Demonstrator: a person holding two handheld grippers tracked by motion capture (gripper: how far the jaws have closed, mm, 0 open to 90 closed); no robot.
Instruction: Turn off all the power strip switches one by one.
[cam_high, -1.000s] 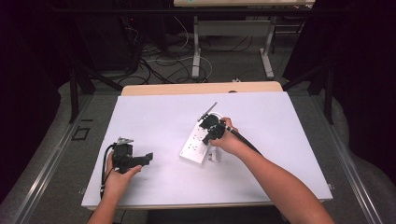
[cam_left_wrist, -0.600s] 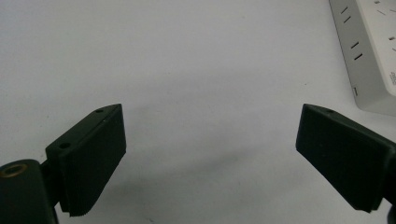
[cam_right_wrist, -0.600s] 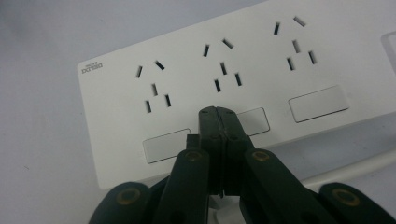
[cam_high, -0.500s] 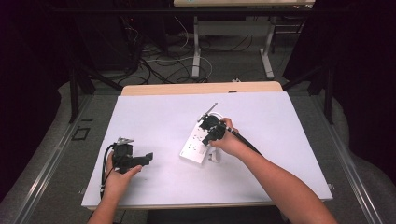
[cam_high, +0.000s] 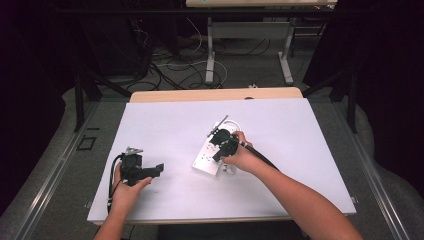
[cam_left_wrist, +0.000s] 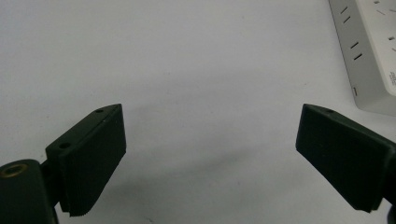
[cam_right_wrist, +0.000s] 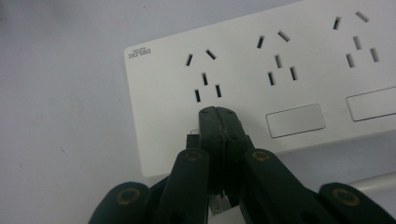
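Observation:
A white power strip (cam_high: 205, 160) lies flat near the middle of the white table (cam_high: 300, 130). My right gripper (cam_high: 217, 155) is held down onto it. In the right gripper view the strip (cam_right_wrist: 303, 60) shows several socket groups and two rectangular buttons, and my right gripper (cam_right_wrist: 219, 114) is shut, its tips resting on the strip just below the end socket group. My left gripper (cam_high: 156, 169) rests at the front left of the table, apart from the strip. Its jaws (cam_left_wrist: 210, 154) stand wide open over bare table, with the strip's corner (cam_left_wrist: 369, 46) farther off.
A white cord (cam_right_wrist: 373, 179) runs along the strip's near side. A wooden tabletop edge (cam_high: 215, 95) shows behind the white table. Cables (cam_high: 170, 65) and desk legs stand on the floor beyond. Bare white surface lies between the two hands.

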